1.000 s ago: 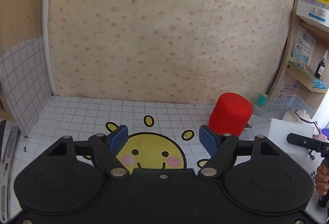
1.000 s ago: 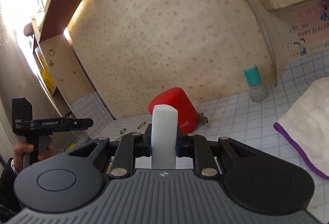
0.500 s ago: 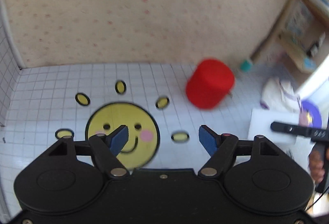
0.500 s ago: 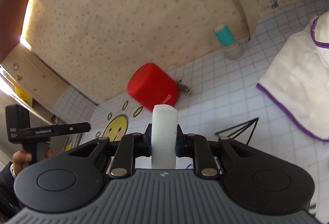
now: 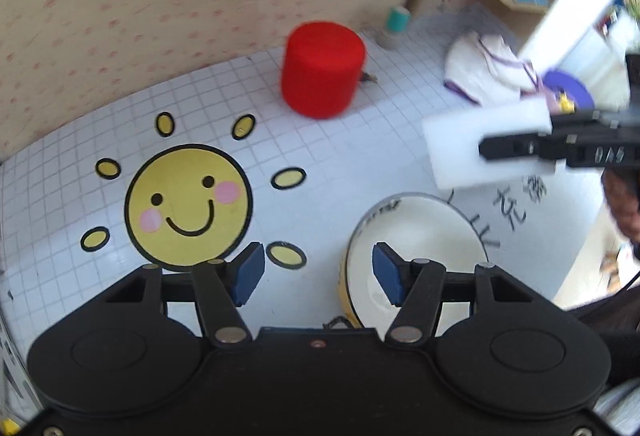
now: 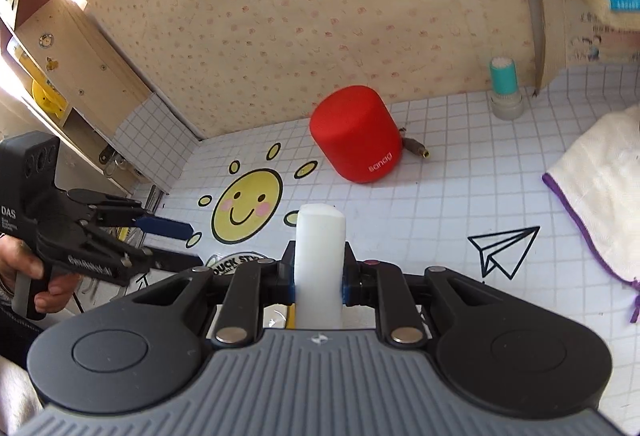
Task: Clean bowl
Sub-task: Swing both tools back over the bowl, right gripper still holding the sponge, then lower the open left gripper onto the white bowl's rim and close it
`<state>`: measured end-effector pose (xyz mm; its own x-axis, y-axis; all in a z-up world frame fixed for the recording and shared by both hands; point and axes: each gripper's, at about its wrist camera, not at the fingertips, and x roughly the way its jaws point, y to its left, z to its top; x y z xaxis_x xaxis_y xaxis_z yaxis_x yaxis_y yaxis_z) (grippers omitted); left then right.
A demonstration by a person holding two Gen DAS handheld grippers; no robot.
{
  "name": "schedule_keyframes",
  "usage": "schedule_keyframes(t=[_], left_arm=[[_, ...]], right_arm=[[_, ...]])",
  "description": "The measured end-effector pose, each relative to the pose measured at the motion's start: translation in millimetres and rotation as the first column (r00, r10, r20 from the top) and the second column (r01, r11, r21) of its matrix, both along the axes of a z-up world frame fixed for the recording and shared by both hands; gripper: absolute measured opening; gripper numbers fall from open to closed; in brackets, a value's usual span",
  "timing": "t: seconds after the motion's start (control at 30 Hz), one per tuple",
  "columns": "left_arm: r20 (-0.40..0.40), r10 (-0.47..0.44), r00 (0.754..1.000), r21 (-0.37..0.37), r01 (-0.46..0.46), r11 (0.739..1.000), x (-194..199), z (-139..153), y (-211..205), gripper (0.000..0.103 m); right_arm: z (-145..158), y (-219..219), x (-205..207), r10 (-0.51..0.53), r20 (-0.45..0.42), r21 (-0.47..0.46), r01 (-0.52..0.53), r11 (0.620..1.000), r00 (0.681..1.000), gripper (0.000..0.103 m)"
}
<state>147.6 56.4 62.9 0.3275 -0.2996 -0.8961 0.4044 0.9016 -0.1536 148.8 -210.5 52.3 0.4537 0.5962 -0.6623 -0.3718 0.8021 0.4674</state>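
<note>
White-tiled worktop (image 5: 360, 156) w/ smiley-sun sticker (image 5: 188, 204) and red cylinder (image 5: 322, 70) near the back wall. Left gripper (image 5: 318, 270) jaws part open and just been closing, nothing gripped; bowl (image 5: 416, 236) sits on worktop below, its rim between them. Right gripper (image 6: 319, 278) jaws clamped on white sponge (image 6: 320, 260).

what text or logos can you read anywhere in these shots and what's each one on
"sanag": on the red speaker.
"DAS": on the left gripper, on its body.
"DUCK ST...": partly hidden, on the bowl.
Handwritten characters on the table: too blurred to read.
Shelf labels and the poster: too small to read.
</note>
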Motion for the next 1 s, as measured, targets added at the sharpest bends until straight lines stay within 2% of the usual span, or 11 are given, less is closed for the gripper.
schedule_keyframes(t=[0.23, 0.43, 0.57, 0.7, 0.8, 0.9, 1.0], left_arm=[[-0.045, -0.032, 0.998, 0.018, 0.033, 0.999, 0, -4, -10, 0.062], [-0.081, -0.110, 0.991, 0.051, 0.115, 0.992, 1, -13, -25, 0.062], [-0.109, -0.149, 0.983, 0.060, 0.156, 0.986, 1, -19, -36, 0.062], [-0.123, -0.183, 0.975, 0.054, 0.190, 0.980, -1, -20, -47, 0.062], [-0.118, -0.197, 0.973, 0.081, 0.207, 0.975, -4, -22, -53, 0.062], [-0.124, -0.196, 0.973, 0.091, 0.208, 0.974, -4, -23, -54, 0.062], [-0.132, -0.191, 0.973, 0.098, 0.204, 0.974, -5, -25, -54, 0.062]], right_arm=[[12, 2, -18, -0.035, 0.010, -0.034, 0.035, 0.999, 0.999, 0.021], [11, -13, -39, -0.175, 0.048, 0.027, 0.174, 0.984, 0.983, 0.021], [4, -24, -58, -0.315, 0.053, 0.063, 0.312, 0.948, 0.948, 0.021], [-6, -36, -78, -0.440, 0.039, 0.112, 0.434, 0.894, 0.897, 0.021], [-11, -40, -91, -0.493, 0.049, 0.112, 0.485, 0.867, 0.869, 0.021], [-15, -44, -102, -0.528, 0.051, 0.150, 0.516, 0.843, 0.848, 0.021], [-19, -45, -109, -0.539, 0.049, 0.159, 0.526, 0.835, 0.841, 0.021]])
